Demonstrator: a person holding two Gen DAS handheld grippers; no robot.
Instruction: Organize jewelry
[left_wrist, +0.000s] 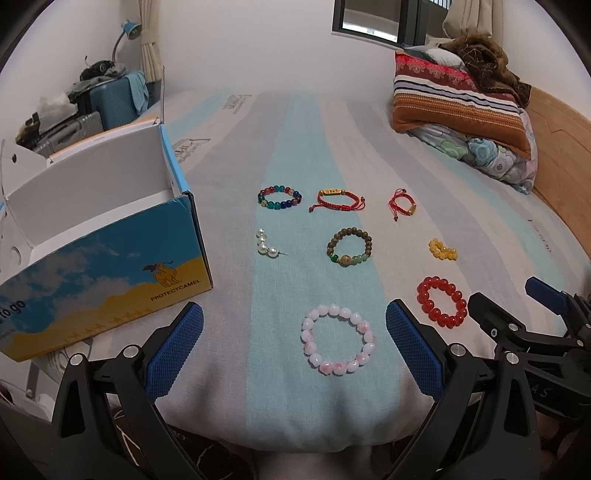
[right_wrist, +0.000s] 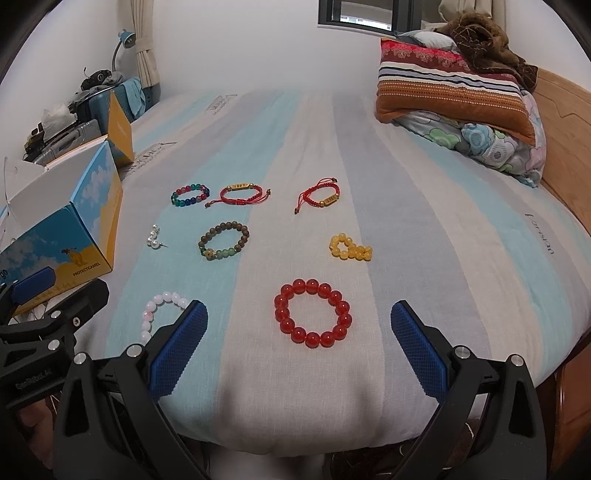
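Eight bracelets (right_wrist: 313, 318) on striped bedsheet (right_wrist: 424, 240), one seemingly pearl, left gripper (left_wrist: 294, 345) and right gripper (right_wrist: 299, 341) both spread empty

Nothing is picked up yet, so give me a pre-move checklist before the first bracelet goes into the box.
1. Left gripper open: ok.
2. Right gripper open: ok.
3. Pink-and-white beaded bracelet lies between the left fingers: ok.
4. Round red glass-bead bracelet lies flat ahead of the right gripper, clear of the other pieces: ok.
5. Blue-and-yellow cardboard box open on top: ok.
6. Box floor free of clutter: cannot tell.
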